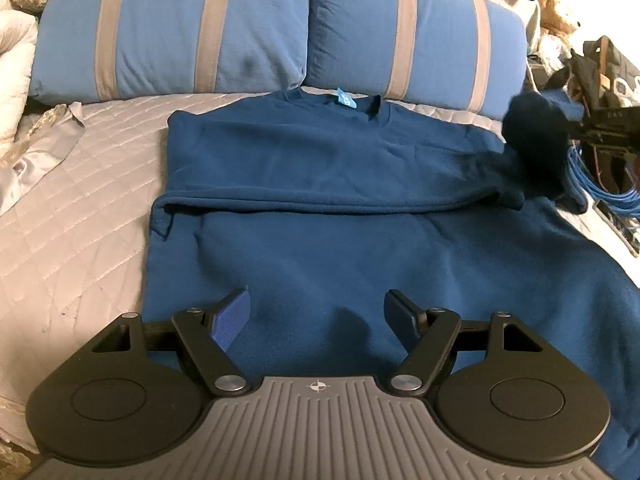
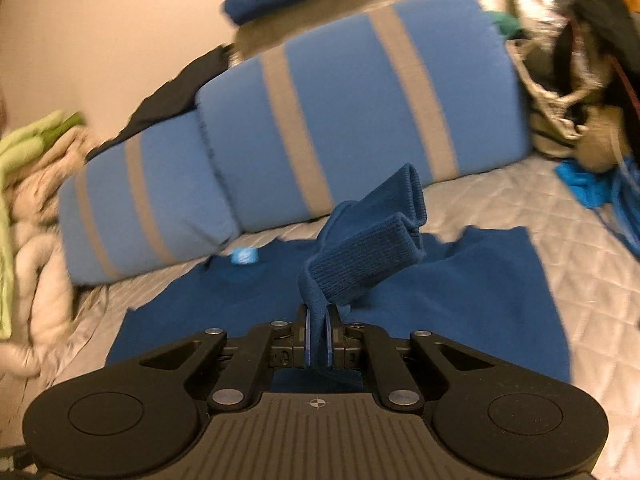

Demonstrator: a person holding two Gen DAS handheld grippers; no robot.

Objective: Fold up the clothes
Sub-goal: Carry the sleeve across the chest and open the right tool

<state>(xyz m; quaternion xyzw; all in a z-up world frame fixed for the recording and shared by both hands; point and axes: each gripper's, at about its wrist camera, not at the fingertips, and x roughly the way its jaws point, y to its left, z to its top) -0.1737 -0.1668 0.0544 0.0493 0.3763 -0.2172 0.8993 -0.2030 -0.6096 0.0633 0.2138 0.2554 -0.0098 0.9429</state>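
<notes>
- The right wrist view is smeared by motion, so the heap of pale and green cloth at the bed's left edge and the clutter at its right edge are hard to make out.
- In the left wrist view the right claw (image 1: 516, 128) shows only as a dark blur at the bed's right edge; its fingers are hidden by the cloth it carries.
- The navy sweatshirt (image 1: 320, 200) lies flat on the quilted grey bed (image 1: 80, 208), collar toward the head edge, just below two blue striped pillows (image 1: 172, 32). One sleeve is folded across the chest; the hem is cut off behind the left claw's body.
- A light blue neck label (image 1: 345, 98) shows at the collar.
- The left claw (image 1: 316, 316) hovers over the sweatshirt's lower body near the foot edge, its fingers wide apart and holding nothing.
- The right claw (image 2: 318, 334) is clamped on the sleeve cuff (image 2: 368, 248), whose ribbed end sticks up above the fingers, lifted off the garment below.
</notes>
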